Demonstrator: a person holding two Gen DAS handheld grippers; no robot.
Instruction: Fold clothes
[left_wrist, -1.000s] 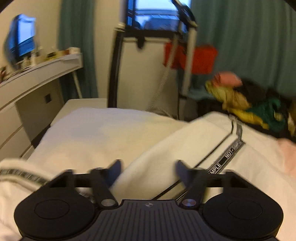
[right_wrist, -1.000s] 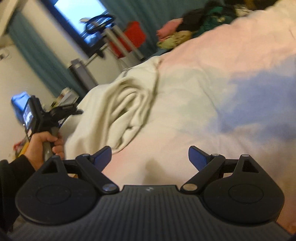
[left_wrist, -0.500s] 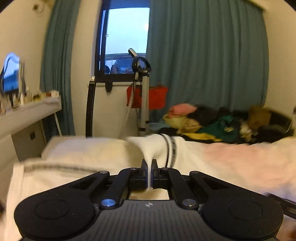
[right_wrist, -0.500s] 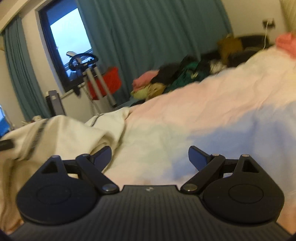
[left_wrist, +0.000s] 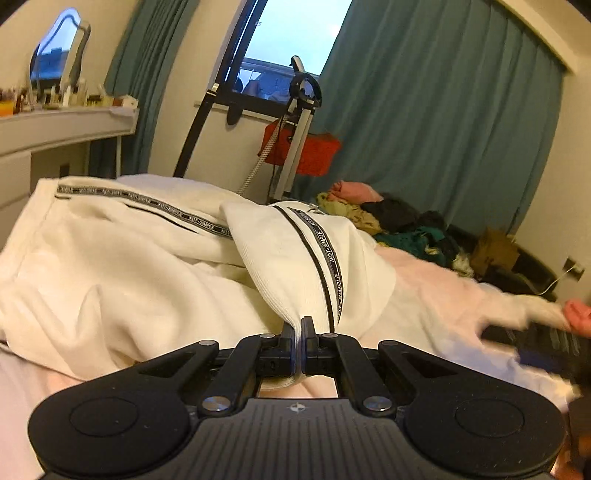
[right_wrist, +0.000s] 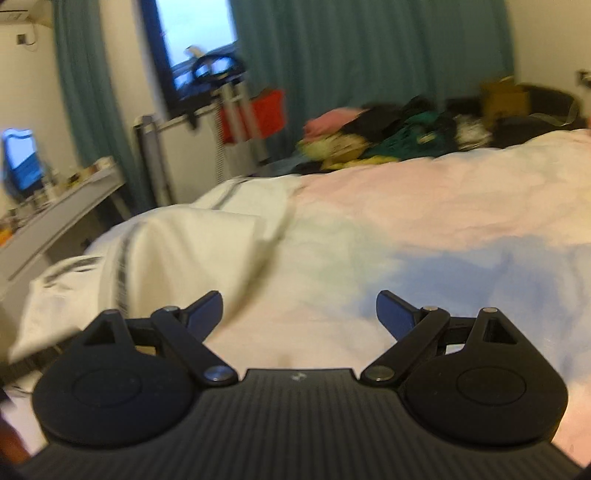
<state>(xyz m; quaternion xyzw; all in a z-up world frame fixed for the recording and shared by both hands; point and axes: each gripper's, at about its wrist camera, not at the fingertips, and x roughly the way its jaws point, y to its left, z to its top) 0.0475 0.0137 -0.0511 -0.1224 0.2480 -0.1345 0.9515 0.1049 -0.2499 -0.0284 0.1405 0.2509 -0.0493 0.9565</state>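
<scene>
My left claw is clamped on a fold of the cream garment — the cloth with the black lettered stripe rises from the pinch and spreads over the bed toward its left edge. My right claw hangs with fingers apart over the bedspread, holding nothing — garment beside it.

Teal curtains, window, red bag, white desk.
</scene>
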